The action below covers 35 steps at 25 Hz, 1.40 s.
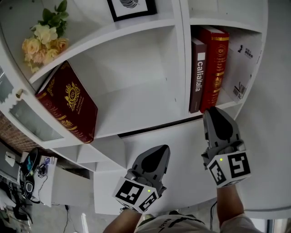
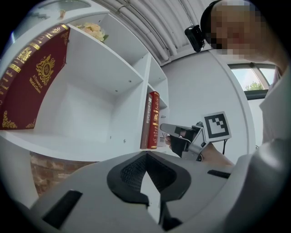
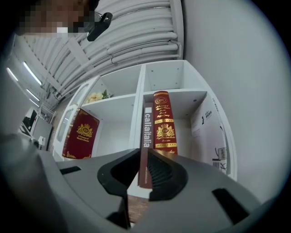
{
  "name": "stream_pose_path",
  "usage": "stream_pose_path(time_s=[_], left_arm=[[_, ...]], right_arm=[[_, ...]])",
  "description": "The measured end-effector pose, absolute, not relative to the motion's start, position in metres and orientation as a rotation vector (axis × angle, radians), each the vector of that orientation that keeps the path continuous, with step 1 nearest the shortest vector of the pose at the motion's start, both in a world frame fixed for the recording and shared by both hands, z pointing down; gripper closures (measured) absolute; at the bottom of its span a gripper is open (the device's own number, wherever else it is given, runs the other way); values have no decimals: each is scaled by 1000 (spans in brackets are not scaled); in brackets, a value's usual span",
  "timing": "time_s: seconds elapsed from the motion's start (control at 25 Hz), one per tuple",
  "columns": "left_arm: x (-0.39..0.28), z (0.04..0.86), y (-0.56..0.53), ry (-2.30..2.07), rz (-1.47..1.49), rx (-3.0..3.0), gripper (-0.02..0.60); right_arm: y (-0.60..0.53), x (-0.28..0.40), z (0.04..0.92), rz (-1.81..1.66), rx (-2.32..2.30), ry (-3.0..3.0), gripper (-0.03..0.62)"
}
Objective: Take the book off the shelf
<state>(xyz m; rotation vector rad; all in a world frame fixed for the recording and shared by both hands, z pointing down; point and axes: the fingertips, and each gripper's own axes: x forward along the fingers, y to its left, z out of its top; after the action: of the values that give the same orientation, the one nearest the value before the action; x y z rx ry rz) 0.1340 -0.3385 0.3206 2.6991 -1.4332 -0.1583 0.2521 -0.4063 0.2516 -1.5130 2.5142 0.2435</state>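
Note:
A thin brown book (image 1: 198, 73) with white lettering on its spine stands upright in the right compartment of the white shelf (image 1: 136, 107), tight against a taller red and gold book (image 1: 216, 63). My right gripper (image 1: 211, 111) is at the foot of these books. In the right gripper view the brown book's (image 3: 147, 127) lower spine sits between the jaws of the right gripper (image 3: 144, 152), which are closed on it. My left gripper (image 1: 161, 150) hangs lower, in front of the shelf's base, shut and empty. In the left gripper view, the left gripper (image 2: 146, 154) points at the middle compartment.
A large maroon book (image 1: 68, 102) leans in the left part of the middle compartment. Pale flowers (image 1: 43, 41) and a framed picture (image 1: 132, 8) sit on the shelf above. A white box (image 1: 243, 63) stands to the right of the red book. A white wall runs on the right.

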Motion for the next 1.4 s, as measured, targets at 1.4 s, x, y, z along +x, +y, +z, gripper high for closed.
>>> stream_pose_path(time_s=[1.4], left_arm=[[0, 310, -228, -1345, -236, 2726, 571]], right_arm=[[-249, 52, 313, 53, -1339, 2731, 577]])
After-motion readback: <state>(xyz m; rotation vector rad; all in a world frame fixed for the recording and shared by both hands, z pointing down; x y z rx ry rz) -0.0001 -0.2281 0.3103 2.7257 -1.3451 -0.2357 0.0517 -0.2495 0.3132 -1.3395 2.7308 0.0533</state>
